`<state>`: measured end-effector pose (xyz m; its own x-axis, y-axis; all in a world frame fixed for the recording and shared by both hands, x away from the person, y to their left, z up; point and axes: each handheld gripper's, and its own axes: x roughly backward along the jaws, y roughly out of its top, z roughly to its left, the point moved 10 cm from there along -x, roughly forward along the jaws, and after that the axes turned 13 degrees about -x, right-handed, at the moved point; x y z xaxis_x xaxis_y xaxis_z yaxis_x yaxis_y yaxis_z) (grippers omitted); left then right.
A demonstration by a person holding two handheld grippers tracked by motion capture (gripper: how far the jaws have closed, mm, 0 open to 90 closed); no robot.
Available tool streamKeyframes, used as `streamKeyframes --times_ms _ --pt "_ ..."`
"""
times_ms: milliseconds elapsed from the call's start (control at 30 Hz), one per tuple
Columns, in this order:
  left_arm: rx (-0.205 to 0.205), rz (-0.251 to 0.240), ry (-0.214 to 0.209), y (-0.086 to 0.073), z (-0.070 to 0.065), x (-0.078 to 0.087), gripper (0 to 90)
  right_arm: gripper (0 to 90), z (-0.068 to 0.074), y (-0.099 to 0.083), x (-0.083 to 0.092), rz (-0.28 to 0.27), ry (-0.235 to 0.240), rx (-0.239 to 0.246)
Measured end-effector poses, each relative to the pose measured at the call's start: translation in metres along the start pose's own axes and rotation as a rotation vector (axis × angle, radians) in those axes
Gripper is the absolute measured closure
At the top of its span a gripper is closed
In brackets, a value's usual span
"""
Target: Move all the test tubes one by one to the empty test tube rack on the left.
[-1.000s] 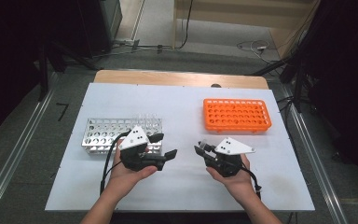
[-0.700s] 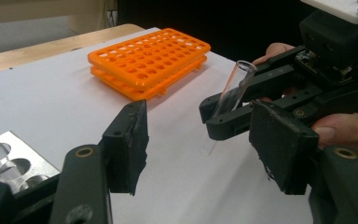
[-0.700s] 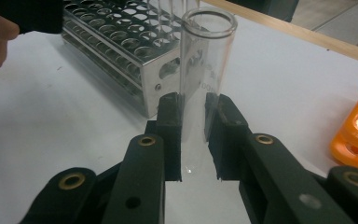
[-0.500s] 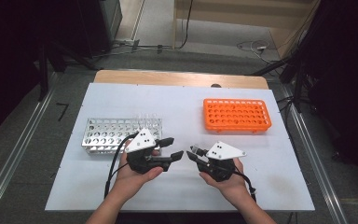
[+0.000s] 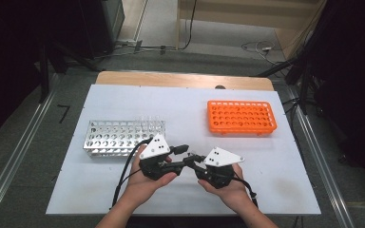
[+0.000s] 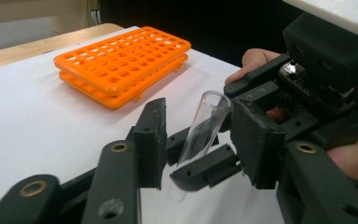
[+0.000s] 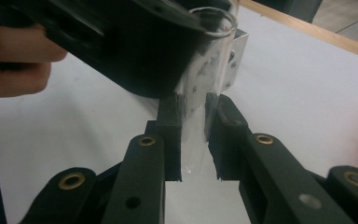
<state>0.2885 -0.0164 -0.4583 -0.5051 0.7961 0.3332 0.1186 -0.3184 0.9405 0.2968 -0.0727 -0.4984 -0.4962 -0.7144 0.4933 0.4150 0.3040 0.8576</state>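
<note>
While clamped upright in the right gripper (image 7: 193, 140) at lower centre, clear glass test tube (image 6: 203, 128) between the left gripper's (image 6: 198, 140) closing, not-yet-touching jaws.

Two chunky black handheld grippers, bare forearms, no sleeves.
The left gripper (image 5: 183, 153) and right gripper (image 5: 195, 159) each carry a pale three-cornered plate with dark screw dots on top, brass pivot pins along the jaw links, black cable trailing behind.
</note>
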Motion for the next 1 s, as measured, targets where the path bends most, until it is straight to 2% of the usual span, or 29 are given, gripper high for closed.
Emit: streamKeyframes --times_ms 267,367,467,600,700,900,1000 --pt "-0.017 0.015 -0.004 -0.002 -0.004 -0.004 70.7 73.5 0.009 0.000 -0.002 0.009 0.024 0.013" --pt "-0.029 0.018 0.019 -0.002 -0.001 -0.002 74.8 73.4 0.009 0.000 -0.003 0.010 0.027 0.009" --pt "-0.026 0.011 0.025 -0.001 0.001 -0.001 76.2 73.4 0.008 0.001 -0.002 0.008 0.028 0.009" --pt "-0.042 0.017 0.036 -0.001 0.001 -0.001 76.3 71.2 0.009 0.001 -0.002 0.004 0.031 0.003" --pt "-0.040 0.010 0.044 0.001 0.004 0.000 76.4 59.4 0.009 0.002 -0.001 0.004 0.057 -0.002" --pt "-0.033 0.001 0.069 0.005 0.016 0.008 76.4 21.5 0.000 0.004 0.004 0.006 0.090 -0.050" --pt "-0.027 -0.006 0.086 0.007 0.025 0.014 76.4 9.0 -0.006 0.005 0.009 0.003 0.105 -0.075"
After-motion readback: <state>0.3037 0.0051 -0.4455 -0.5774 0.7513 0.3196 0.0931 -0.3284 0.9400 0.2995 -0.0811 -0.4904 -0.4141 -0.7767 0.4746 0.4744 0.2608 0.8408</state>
